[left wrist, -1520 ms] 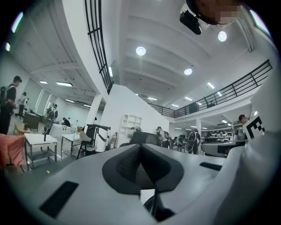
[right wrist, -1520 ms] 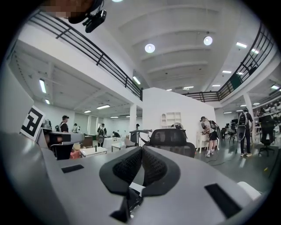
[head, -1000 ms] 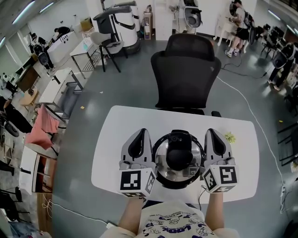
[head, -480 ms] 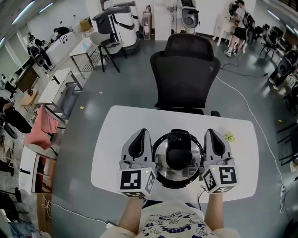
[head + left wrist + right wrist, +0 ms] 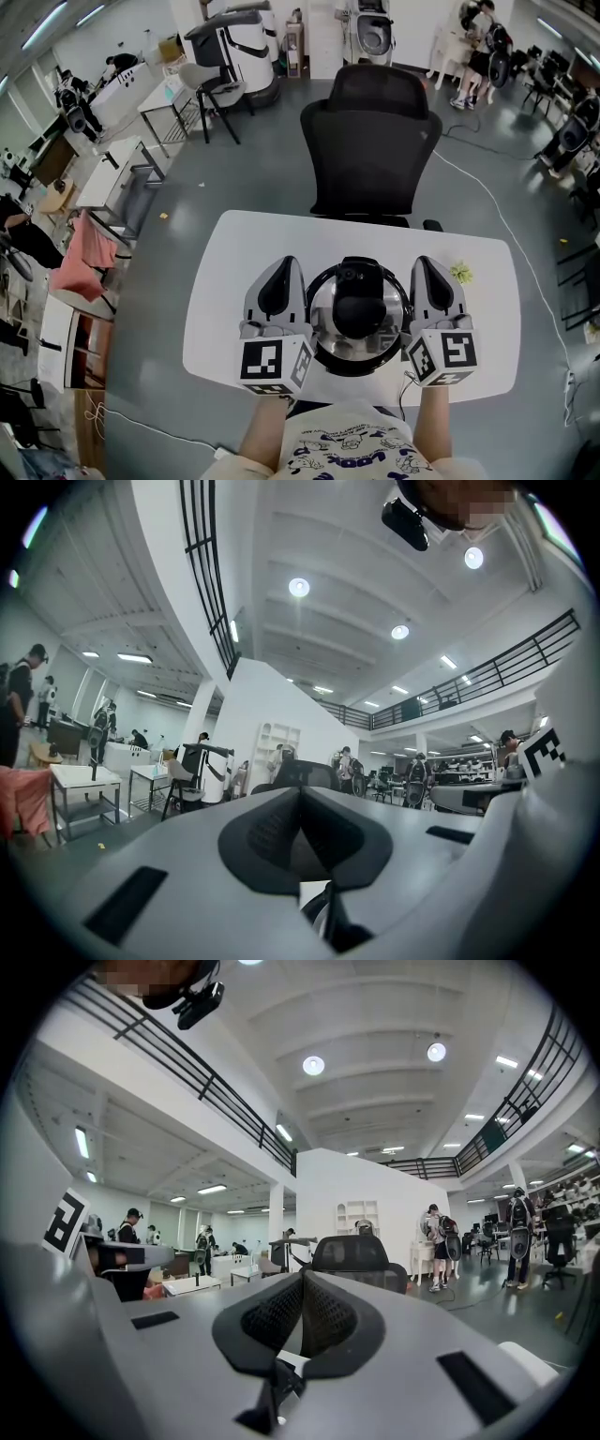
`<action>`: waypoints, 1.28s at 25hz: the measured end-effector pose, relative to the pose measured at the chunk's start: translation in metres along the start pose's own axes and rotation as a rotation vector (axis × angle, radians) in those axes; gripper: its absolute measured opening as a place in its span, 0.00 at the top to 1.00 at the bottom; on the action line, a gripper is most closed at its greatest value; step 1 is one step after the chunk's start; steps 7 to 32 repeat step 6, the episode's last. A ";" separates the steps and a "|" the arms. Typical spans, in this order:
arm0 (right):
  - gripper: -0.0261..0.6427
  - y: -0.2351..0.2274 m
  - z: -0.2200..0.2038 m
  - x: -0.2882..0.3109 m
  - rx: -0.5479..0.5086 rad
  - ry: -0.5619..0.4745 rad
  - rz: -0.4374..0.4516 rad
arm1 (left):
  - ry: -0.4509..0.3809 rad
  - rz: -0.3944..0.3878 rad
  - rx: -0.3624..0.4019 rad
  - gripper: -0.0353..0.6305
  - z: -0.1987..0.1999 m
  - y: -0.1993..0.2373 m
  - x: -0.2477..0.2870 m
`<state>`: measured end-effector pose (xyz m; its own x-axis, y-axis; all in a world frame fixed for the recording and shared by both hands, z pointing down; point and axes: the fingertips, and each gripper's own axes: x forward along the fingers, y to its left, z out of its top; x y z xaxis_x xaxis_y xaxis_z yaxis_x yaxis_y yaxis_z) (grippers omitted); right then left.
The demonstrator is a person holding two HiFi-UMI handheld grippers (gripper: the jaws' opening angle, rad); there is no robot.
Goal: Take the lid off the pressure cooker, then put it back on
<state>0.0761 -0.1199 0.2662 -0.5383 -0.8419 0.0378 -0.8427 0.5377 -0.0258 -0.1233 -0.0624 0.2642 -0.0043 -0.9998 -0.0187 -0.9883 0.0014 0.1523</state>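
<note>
A steel pressure cooker (image 5: 358, 319) with a black lid handle (image 5: 357, 307) stands on the white table (image 5: 225, 281), its lid in place. My left gripper (image 5: 283, 268) rests just left of the cooker and my right gripper (image 5: 424, 266) just right of it, both pointing away from me. Neither touches the pot that I can see. In the left gripper view the left gripper (image 5: 301, 791) has its jaws pressed together on nothing. The right gripper (image 5: 303, 1275) in its own view is likewise shut and empty.
A black office chair (image 5: 371, 141) stands at the table's far side. A small yellow-green thing (image 5: 461, 274) lies on the table right of the right gripper. Desks, carts and people fill the room beyond; a pink cloth (image 5: 84, 253) hangs at the left.
</note>
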 end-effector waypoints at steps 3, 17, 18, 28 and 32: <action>0.94 0.002 0.001 -0.002 0.000 0.001 0.001 | -0.001 -0.001 0.002 0.93 0.001 0.000 -0.003; 0.94 0.004 0.003 -0.004 -0.005 0.001 0.002 | -0.004 -0.001 0.005 0.93 0.003 0.000 -0.005; 0.94 0.004 0.003 -0.004 -0.005 0.001 0.002 | -0.004 -0.001 0.005 0.93 0.003 0.000 -0.005; 0.94 0.004 0.003 -0.004 -0.005 0.001 0.002 | -0.004 -0.001 0.005 0.93 0.003 0.000 -0.005; 0.94 0.004 0.003 -0.004 -0.005 0.001 0.002 | -0.004 -0.001 0.005 0.93 0.003 0.000 -0.005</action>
